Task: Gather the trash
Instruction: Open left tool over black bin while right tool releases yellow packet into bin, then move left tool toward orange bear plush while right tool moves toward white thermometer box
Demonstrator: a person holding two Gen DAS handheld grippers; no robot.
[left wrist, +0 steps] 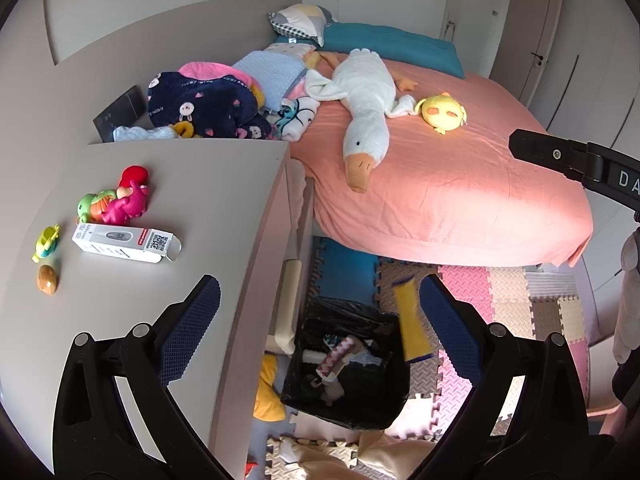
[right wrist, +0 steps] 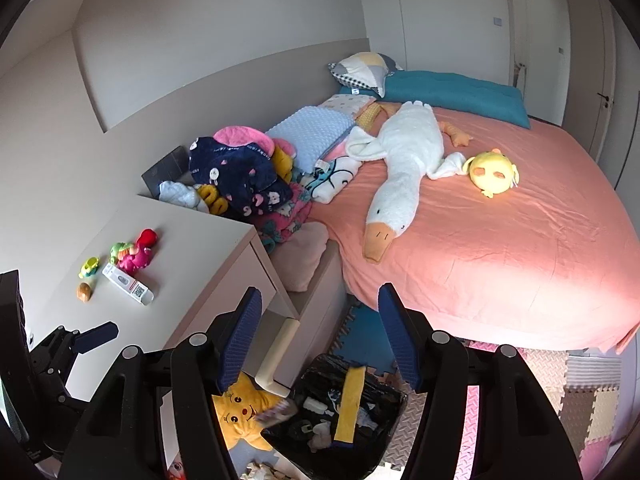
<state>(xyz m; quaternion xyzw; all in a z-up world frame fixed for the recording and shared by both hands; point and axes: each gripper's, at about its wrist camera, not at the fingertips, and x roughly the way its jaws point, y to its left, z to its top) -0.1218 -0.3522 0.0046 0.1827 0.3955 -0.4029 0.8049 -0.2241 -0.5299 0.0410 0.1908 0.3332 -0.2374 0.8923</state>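
Trash bin (left wrist: 344, 372) below both spread-fingered grippers (left wrist: 320, 312) (right wrist: 320, 340).

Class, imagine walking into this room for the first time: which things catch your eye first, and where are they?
A big white goose toy sprawls across the pink bed, a yellow chick toy beside it. Below, on the foam mats, a black-lined bin holds trash, with a yellow box blurred above it.

My view: pale grey-beige walls (right wrist: 208, 32), white wardrobe doors (right wrist: 540, 32) at far end. Bed (left wrist: 460, 200) under salmon-pink sheet, teal bolster (left wrist: 392, 42) at head, sunlight washing sheet's near edge. Beige cabinet top (left wrist: 168, 200) beside bed. Floor: interlocking foam mats (left wrist: 516, 304), pink, beige, blue.
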